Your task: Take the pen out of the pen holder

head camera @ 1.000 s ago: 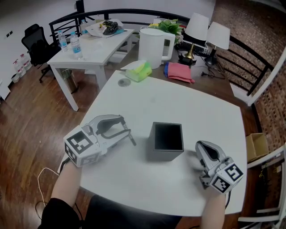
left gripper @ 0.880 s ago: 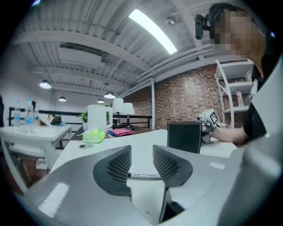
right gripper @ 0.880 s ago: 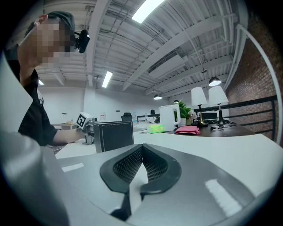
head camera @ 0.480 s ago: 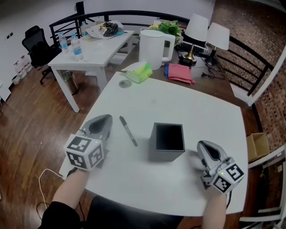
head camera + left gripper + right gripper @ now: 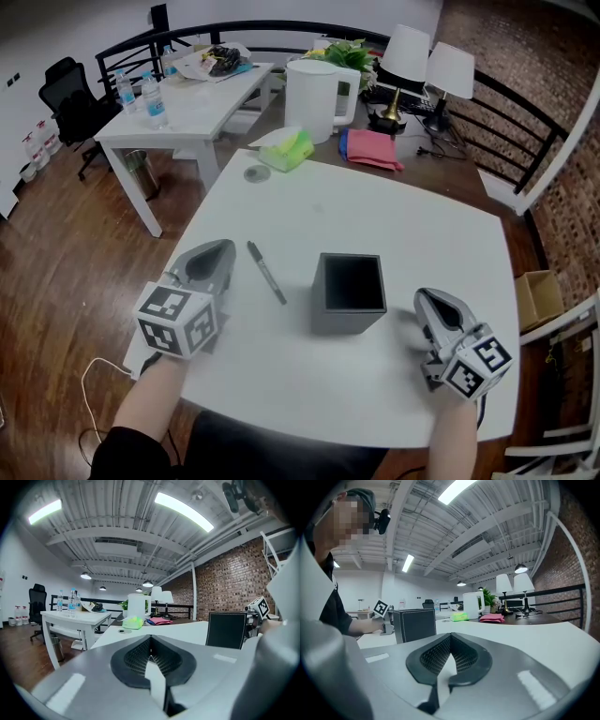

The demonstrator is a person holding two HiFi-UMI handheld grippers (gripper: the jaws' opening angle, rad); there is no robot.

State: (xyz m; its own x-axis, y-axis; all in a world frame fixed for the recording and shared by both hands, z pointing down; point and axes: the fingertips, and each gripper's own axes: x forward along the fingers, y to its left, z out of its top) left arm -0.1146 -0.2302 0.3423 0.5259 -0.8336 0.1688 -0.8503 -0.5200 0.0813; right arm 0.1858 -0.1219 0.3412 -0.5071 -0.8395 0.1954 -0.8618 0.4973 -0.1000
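A black pen (image 5: 266, 272) lies flat on the white table (image 5: 375, 211), just left of the square black pen holder (image 5: 350, 292), whose inside looks dark and empty. My left gripper (image 5: 222, 250) rests on the table to the pen's left, apart from it. Its jaws are shut with nothing between them, as the left gripper view (image 5: 150, 641) shows. My right gripper (image 5: 430, 300) sits to the right of the holder, also shut and empty (image 5: 450, 644). The holder appears in both gripper views (image 5: 226, 630) (image 5: 415, 624).
At the table's far edge stand a white kettle (image 5: 317, 98), a green packet (image 5: 289, 150), a pink cloth (image 5: 372, 150) and a small round disc (image 5: 255, 173). Two lamps (image 5: 427, 61) stand behind. A second white table with bottles (image 5: 178, 108) is at back left.
A second ago the left gripper lay rolled over with open jaws and the pen at its tips. Now the pen lies on the table, and the gripper has drawn back left, turned upright and shut.
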